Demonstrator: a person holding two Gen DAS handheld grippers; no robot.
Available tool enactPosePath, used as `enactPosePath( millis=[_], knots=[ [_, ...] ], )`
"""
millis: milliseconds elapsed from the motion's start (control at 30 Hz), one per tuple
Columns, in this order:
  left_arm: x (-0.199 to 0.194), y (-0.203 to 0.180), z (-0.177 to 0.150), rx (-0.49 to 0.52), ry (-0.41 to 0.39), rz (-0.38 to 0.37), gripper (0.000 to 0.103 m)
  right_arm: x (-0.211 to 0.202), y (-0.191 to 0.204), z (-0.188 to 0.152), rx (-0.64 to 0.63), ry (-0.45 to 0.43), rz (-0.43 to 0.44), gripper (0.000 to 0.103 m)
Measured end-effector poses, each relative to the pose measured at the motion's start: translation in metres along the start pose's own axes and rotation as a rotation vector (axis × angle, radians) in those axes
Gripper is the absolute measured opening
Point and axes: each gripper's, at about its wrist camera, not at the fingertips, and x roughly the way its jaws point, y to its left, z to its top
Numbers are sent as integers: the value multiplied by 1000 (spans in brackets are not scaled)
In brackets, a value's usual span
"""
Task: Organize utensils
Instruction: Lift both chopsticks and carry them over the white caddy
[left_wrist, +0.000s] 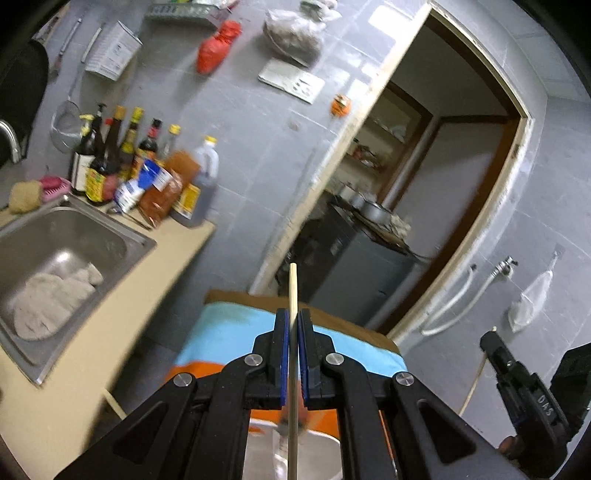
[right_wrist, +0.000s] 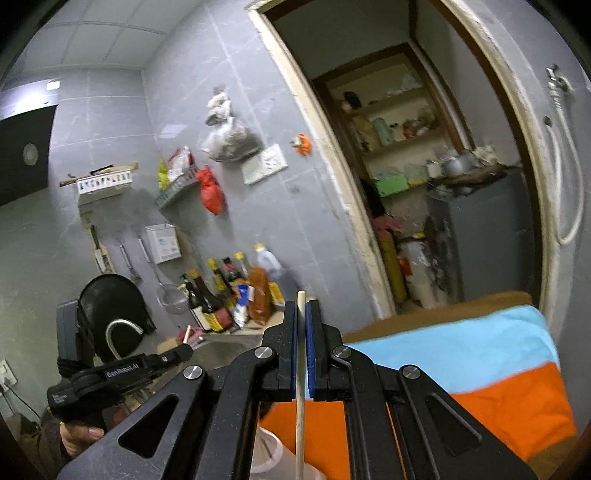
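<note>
My left gripper (left_wrist: 293, 314) is shut on a pale wooden chopstick (left_wrist: 293, 284), which runs straight up between the blue pads and sticks out past the tips. My right gripper (right_wrist: 303, 304) is shut on a second wooden chopstick (right_wrist: 301, 406) in the same way. Each gripper shows in the other's view: the right gripper (left_wrist: 517, 387) at the lower right with its chopstick (left_wrist: 474, 380) hanging down, and the left gripper (right_wrist: 125, 373) at the lower left in a person's hand. A white container (left_wrist: 258, 454) (right_wrist: 269, 450) sits below both grippers.
A blue and orange cloth (left_wrist: 229, 332) (right_wrist: 461, 354) covers the surface under the grippers. A steel sink (left_wrist: 122, 240) holding a grey rag is at the left, with sauce bottles (left_wrist: 129, 158) behind it. An open doorway (right_wrist: 424, 184) lies ahead.
</note>
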Motion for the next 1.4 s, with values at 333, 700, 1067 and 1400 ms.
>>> enactPosePath(
  millis=[333,700,1067,1400],
  knots=[
    [17,50,17,-22,-85,51,5,37,37,-12,-26,-76,49,4],
    [34,67,3,-22,-166,78,5,66,35,-48,-26,-52,41,4],
    [30,62,-11,67,-194,108,5,70,39,-66,-102,-15,10,4],
    [18,56,-18,123,-144,106,5,63,33,-65,-74,10,9,4]
  ],
)
